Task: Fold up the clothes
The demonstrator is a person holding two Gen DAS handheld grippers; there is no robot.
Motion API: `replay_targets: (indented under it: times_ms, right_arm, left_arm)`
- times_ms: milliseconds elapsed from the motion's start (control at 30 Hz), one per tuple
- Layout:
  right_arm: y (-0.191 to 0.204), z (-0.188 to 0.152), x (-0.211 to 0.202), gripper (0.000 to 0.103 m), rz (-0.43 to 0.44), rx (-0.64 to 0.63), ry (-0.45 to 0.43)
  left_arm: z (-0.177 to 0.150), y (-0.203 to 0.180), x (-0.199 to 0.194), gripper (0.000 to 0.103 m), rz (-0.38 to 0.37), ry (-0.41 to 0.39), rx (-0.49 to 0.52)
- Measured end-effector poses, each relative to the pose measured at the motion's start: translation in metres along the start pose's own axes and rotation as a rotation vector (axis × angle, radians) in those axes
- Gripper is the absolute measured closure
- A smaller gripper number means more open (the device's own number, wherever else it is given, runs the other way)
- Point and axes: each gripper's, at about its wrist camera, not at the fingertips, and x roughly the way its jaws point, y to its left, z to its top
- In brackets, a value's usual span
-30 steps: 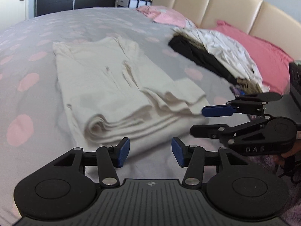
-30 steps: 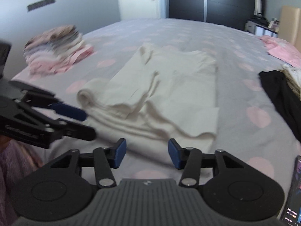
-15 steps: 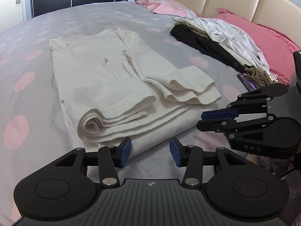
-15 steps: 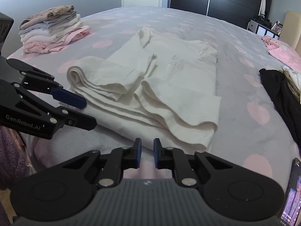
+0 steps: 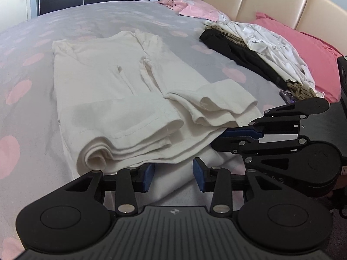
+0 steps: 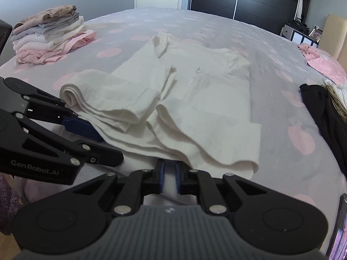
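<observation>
A cream garment (image 5: 112,99) lies partly folded on the grey bed cover with pink dots (image 5: 108,21), its near end doubled over in thick layers. My left gripper (image 5: 173,176) sits low at the near hem. Its jaws are closing with the bottom layer of cloth between them, and the pads stand apart from it. In the right wrist view the garment (image 6: 212,99) spreads ahead, and my right gripper (image 6: 169,178) is shut on its near edge, white cloth pinched between the blue pads. Each gripper shows in the other's view: the right gripper (image 5: 219,138) and the left gripper (image 6: 108,147).
A stack of folded clothes (image 6: 47,34) stands at the bed's far left corner. A loose pile of black and white clothes (image 5: 249,45) lies toward the pink pillow (image 5: 314,58) and beige headboard (image 5: 260,0). A phone (image 5: 287,96) rests by the pile.
Both grippers came down and closer to the garment's near hem. The right jaws went from wide apart to pinched on the cloth. The left jaws narrowed a little.
</observation>
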Motion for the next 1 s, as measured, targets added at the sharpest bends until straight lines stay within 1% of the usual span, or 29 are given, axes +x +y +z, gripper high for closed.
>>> replay_targets:
  times_ms: [100,233,467,600,700,733,767,833,867,1000]
  right_arm:
    - [-0.002,0.006,0.005,0.091,-0.012,0.007,-0.008]
    - [-0.005,0.017,0.008,0.091,-0.047,0.002,-0.04]
    - [-0.015,0.037,0.013,0.091,-0.084,0.02,-0.088]
    - [-0.017,0.049,0.013,0.091,-0.115,0.013,-0.124]
    - [-0.019,0.057,0.011,0.09,-0.139,0.013,-0.155]
    - [-0.019,0.059,0.01,0.09,-0.146,0.013,-0.164]
    - [-0.02,0.061,0.009,0.089,-0.153,0.014,-0.173]
    - [-0.024,0.064,0.008,0.083,-0.17,0.024,-0.188]
    - [-0.026,0.065,0.007,0.078,-0.179,0.035,-0.194]
    - [-0.038,0.07,0.0,0.077,-0.206,0.098,-0.217]
  left_arm:
    - [0.004,0.001,0.004,0.066,0.017,-0.019,0.007]
    - [0.014,0.002,0.006,0.067,0.055,-0.061,0.02]
    - [0.039,0.007,0.009,0.067,0.093,-0.134,0.014]
    - [0.054,0.009,0.01,0.067,0.119,-0.184,0.007]
    - [0.065,0.012,0.012,0.067,0.146,-0.217,-0.018]
    - [0.068,0.014,0.011,0.066,0.153,-0.228,-0.031]
    - [0.07,0.016,0.01,0.062,0.161,-0.24,-0.044]
    - [0.076,0.02,0.008,0.06,0.175,-0.263,-0.071]
    - [0.079,0.022,0.008,0.06,0.178,-0.272,-0.081]
    - [0.084,0.026,0.005,0.059,0.189,-0.283,-0.112]
